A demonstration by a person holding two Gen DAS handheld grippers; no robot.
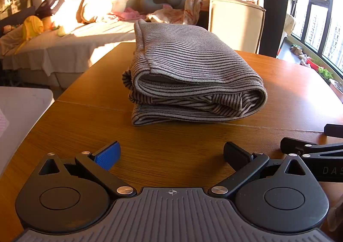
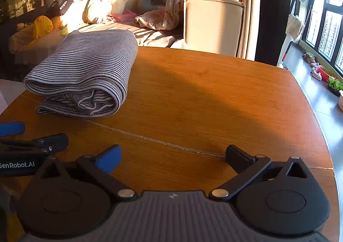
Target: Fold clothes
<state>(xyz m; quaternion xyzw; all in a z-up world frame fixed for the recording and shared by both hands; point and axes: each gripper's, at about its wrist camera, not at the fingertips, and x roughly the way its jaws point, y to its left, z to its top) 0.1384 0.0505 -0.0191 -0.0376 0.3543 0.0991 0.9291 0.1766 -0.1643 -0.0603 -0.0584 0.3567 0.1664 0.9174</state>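
Observation:
A grey garment with thin black stripes (image 1: 188, 75) lies folded in a thick stack on the wooden table (image 1: 289, 96). It also shows at the left in the right wrist view (image 2: 85, 70). My left gripper (image 1: 171, 154) is open and empty, low over the table just in front of the garment. My right gripper (image 2: 173, 156) is open and empty, to the right of the garment over bare table (image 2: 214, 102). Each gripper's fingers show at the edge of the other's view.
A sofa bed (image 1: 75, 36) with plush toys and loose clothes stands behind the table. A beige cabinet (image 2: 212, 25) draped with pink cloth is at the back. Windows and floor plants (image 2: 334, 83) are at the right. A white surface (image 1: 21, 109) is to the left.

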